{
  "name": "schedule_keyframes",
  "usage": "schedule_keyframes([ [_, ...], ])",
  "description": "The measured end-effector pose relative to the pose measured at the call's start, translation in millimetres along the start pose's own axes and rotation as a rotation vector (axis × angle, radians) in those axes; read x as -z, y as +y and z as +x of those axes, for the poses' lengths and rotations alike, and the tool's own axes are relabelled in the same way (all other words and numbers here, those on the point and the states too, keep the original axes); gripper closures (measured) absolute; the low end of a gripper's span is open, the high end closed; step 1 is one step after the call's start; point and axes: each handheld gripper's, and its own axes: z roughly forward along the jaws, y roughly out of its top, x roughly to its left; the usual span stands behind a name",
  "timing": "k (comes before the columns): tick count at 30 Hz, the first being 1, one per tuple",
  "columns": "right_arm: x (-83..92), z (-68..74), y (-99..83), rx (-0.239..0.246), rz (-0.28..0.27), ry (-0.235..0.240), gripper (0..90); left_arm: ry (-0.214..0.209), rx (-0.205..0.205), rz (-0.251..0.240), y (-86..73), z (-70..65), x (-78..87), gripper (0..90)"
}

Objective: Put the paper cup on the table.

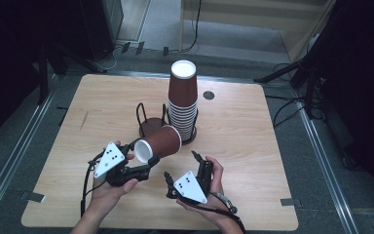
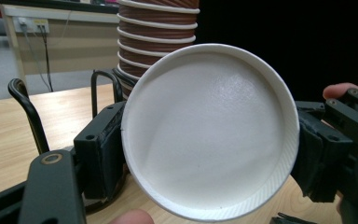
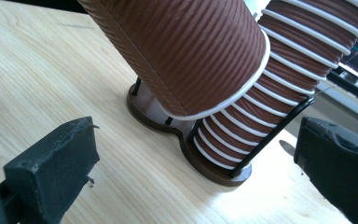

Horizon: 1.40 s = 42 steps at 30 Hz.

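A wooden table [image 1: 102, 107] — cables [image 1: 282, 109], perhaps, beyond.

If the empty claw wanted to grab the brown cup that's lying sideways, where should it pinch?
Probably the ribbed brown wall of the paper cup, near the closed end. The left claw already clamps the white rim, so that end is taken. The right claw is open beside it and could come from its own side, squeezing across the round body; the ribs should help against slipping.

Brown ribbed cup [image 1: 159, 142], white inside and at rim. Stack of cups [image 1: 182, 104] brown, banded by white rims. Holder [image 3: 205, 164] dark brown with black wires. Table [image 1: 102, 107] pale wood grain.
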Motion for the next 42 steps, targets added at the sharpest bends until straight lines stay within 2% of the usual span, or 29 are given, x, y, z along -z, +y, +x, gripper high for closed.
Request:
schedule_keyframes([
  [4, 0.3, -3.0, 0.7, -0.066, 0.017, 0.02, 0.0, 0.017, 0.006, -0.019, -0.8, 1.8, 0.2, 23.8],
  [5, 0.7, -6.2, 1.5, -0.132, 0.032, 0.049, 0.0, 0.023, 0.004, -0.028, -1.0, 2.0, 0.3, 23.7],
  [6, 0.7, -6.2, 1.5, -0.132, 0.032, 0.049, 0.0, 0.025, 0.005, -0.031, -1.1, 2.1, 0.5, 23.7],
  [7, 1.4, -8.8, 2.6, -0.172, 0.03, 0.055, 0.9, 0.032, 0.003, -0.04, -1.3, 2.4, 0.5, 23.7],
  [8, 1.4, -8.8, 2.6, -0.172, 0.03, 0.055, 0.9, 0.032, 0.003, -0.04, -1.3, 2.4, 0.5, 23.7],
  [11, 4.0, -12.2, 6.9, -0.237, 0.035, 0.054, 0.0, 0.04, -0.011, -0.061, -2.0, 2.0, 0.4, 23.7],
  [12, 5.4, -14.2, 9.4, -0.273, 0.038, 0.052, 0.0, 0.043, -0.019, -0.062, -2.3, 1.7, 0.3, 23.8],
  [13, 5.4, -14.2, 9.4, -0.273, 0.038, 0.052, 0.0, 0.041, -0.018, -0.062, -2.5, 1.3, -0.1, 23.8],
  [14, 6.1, -15.4, 10.6, -0.298, 0.041, 0.048, 0.0, 0.037, -0.014, -0.064, -2.7, 1.0, -0.3, 23.8],
  [15, 7.7, -18.6, 12.8, -0.366, 0.042, 0.052, 0.0, 0.033, -0.008, -0.069, -2.8, 0.3, -0.7, 23.8],
  [17, 8.1, -19.4, 13.1, -0.38, 0.042, 0.052, 0.0, 0.031, -0.009, -0.073, -2.7, -0.4, -1.3, 23.8],
  [18, 9.1, -21.0, 13.8, -0.41, 0.042, 0.053, 0.0, 0.03, -0.008, -0.075, -2.7, -1.2, -1.6, 23.8],
  [19, 10.7, -24.0, 15.2, -0.464, 0.038, 0.048, 0.0, 0.029, -0.007, -0.078, -2.6, -2.0, -1.8, 23.8],
  [22, 13.5, -28.7, 18.5, -0.544, 0.033, 0.038, 0.0, 0.024, -0.005, -0.09, -3.6, -4.1, -3.5, 23.8],
  [24, 14.1, -29.6, 19.6, -0.564, 0.031, 0.035, 0.0, 0.023, -0.006, -0.087, -4.1, -4.6, -4.0, 23.8],
  [25, 17.0, -30.0, 24.0, -0.615, 0.034, 0.017, 0.0, 0.026, -0.007, -0.089, -4.3, -4.8, -4.6, 23.8],
  [26, 17.0, -30.0, 24.0, -0.615, 0.034, 0.017, 0.0, 0.026, -0.007, -0.089, -4.3, -4.8, -4.6, 23.8],
  [27, 20.3, -28.2, 29.6, -0.646, 0.039, 0.003, 0.0, 0.027, -0.001, -0.103, -3.6, -4.9, -4.7, 23.8],
  [31, 26.3, -24.9, 40.5, -0.708, 0.039, -0.019, 0.0, 0.015, 0.01, -0.119, -2.3, -6.0, -4.5, 23.8],
  [32, 26.3, -24.9, 40.5, -0.708, 0.039, -0.019, 0.0, 0.015, 0.01, -0.119, -2.3, -6.0, -4.5, 23.8],
  [38, 27.6, -33.1, 49.7, -0.884, 0.037, -0.029, 0.0, 0.011, 0.012, -0.127, -2.3, -8.2, -6.0, 23.8],
  [39, 26.5, -34.7, 49.8, -0.932, 0.037, -0.03, 0.0, 0.011, 0.012, -0.128, -2.3, -8.4, -6.3, 23.8],
  [41, 25.0, -35.3, 49.6, -0.97, 0.038, -0.023, 0.0, 0.011, 0.01, -0.129, -2.5, -8.6, -6.7, 23.8],
  [42, 25.0, -35.3, 49.6, -0.97, 0.038, -0.023, 0.0, 0.011, 0.01, -0.129, -2.5, -8.6, -6.7, 23.8],
])
